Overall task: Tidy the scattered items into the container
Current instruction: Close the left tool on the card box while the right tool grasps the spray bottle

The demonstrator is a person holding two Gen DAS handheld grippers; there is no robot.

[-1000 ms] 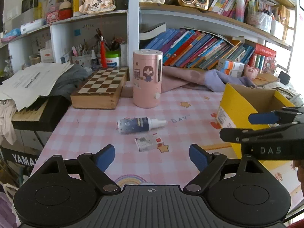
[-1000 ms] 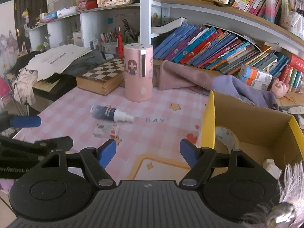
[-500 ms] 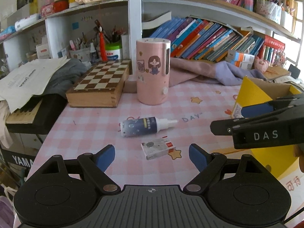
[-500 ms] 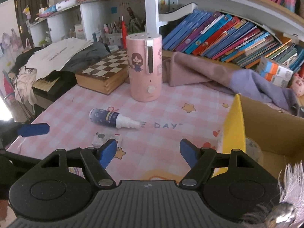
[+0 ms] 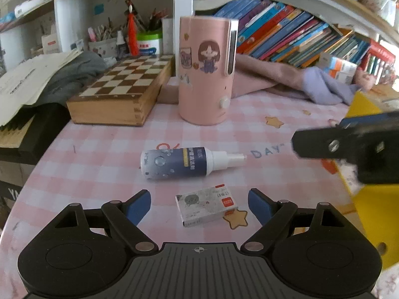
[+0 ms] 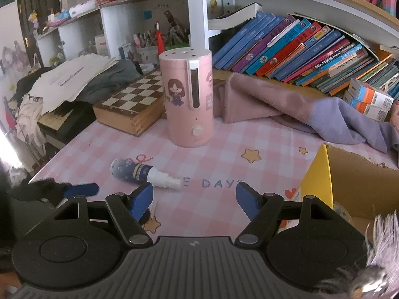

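Packet [image 5: 207, 205] sits between wide-open left tool [image 5: 199, 203] pads; drop straight, pinch short sides, avoid bottle [image 5: 184, 162]. Right tool [image 6: 194, 200] open, empty.

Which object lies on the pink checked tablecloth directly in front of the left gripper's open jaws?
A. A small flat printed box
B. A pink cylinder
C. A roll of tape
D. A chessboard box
A. In the left wrist view the small flat printed box lies on the cloth between the lines of the open jaws, with the spray bottle farther off.
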